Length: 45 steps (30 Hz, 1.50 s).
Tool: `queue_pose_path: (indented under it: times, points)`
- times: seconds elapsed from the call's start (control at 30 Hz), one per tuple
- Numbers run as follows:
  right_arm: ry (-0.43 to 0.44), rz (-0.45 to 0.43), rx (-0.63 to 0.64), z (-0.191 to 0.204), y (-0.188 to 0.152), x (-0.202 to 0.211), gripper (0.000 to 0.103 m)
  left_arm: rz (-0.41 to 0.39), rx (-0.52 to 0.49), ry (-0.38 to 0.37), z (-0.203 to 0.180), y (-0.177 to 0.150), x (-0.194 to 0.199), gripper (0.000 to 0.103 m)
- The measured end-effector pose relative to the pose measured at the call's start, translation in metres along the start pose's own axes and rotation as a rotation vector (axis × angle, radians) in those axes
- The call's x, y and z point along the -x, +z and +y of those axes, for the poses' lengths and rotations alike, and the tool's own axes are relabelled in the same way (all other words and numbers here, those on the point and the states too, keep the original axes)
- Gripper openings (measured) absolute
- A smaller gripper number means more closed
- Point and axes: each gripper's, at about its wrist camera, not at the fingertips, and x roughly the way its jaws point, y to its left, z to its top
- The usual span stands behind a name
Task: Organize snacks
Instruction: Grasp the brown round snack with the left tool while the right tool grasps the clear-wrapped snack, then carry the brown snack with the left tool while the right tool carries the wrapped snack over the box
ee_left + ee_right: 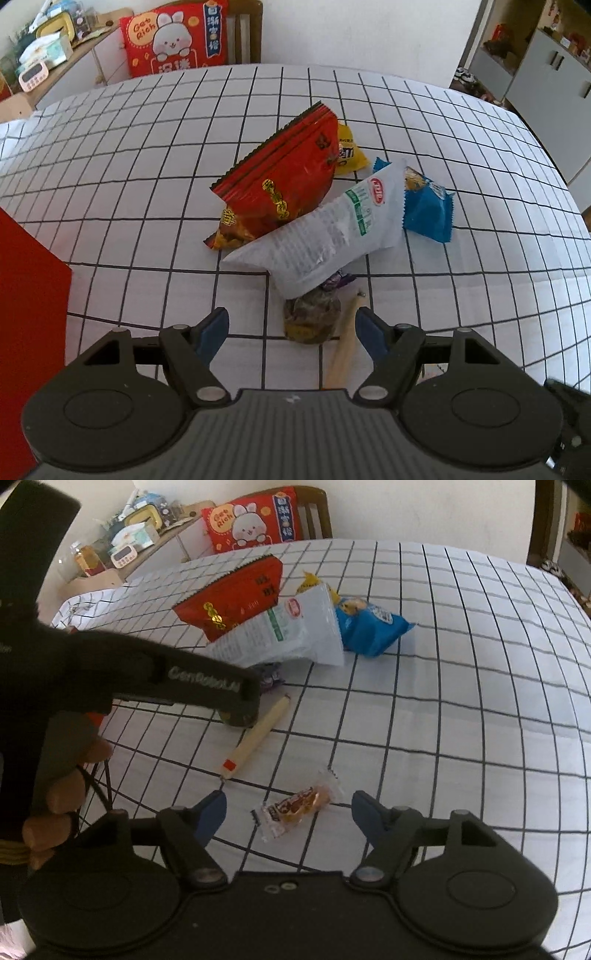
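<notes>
Your right gripper (288, 812) hovers with its fingers spread wide and holding nothing, and the small clear-wrapped snack (297, 808) lies flat on the worktop (461, 738) right between them, apart from the rest. That looks like the piece to take now. Its long axis runs diagonally, so turn the gripper a little to close across the narrow side, on the filled middle and not the empty crimped ends. Come down until the fingers nearly touch the cloth before closing; the wrapper is thin and slippery and would likely slide out of a high pinch.

Your left gripper (291, 328) is also wide open and empty, hanging over the brown-filled clear packet (312, 319), with the cream stick (345, 350) just beside its right finger. Beyond them the white bag (314, 240) leans on the red bag (280, 184), with the yellow packet (349, 151) behind and the blue pack (424, 206) alongside. Keep the left clear of the stick so it does not roll. The red box (29, 295) at the left edge is likely where the snacks go.
</notes>
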Motion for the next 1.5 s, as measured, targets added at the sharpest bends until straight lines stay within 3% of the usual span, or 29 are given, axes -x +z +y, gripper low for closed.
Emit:
queue_pose_path:
  times: [0.23,0.33,0.4,0.67,0.73,1.0,1.5]
  points:
    - [-0.012,0.015,-0.008,0.005,-0.003,-0.008,0.064,0.01,-0.013,-0.022,-0.003,0.003,-0.013,0.073]
    - [-0.021,0.013,-0.013,0.005,-0.003,-0.01,0.059,0.024,-0.005,-0.029,-0.002,0.005,-0.019,0.064]
    - [-0.022,0.012,-0.005,0.007,-0.004,-0.01,0.055,0.025,0.004,-0.029,-0.001,0.005,-0.021,0.063]
    - [-0.048,0.0,0.004,0.007,-0.007,-0.008,0.025,0.029,0.021,-0.038,0.005,0.004,-0.02,0.035]
    - [-0.05,-0.002,-0.005,0.005,-0.007,-0.007,0.018,0.026,0.018,-0.033,0.005,0.002,-0.017,0.033]
    - [-0.032,-0.024,-0.033,0.004,-0.012,0.004,0.017,0.027,0.062,-0.033,0.016,-0.004,0.001,0.033]
    - [0.055,-0.09,-0.005,0.027,-0.014,0.058,0.018,-0.005,0.159,-0.048,0.05,-0.033,0.077,0.033]
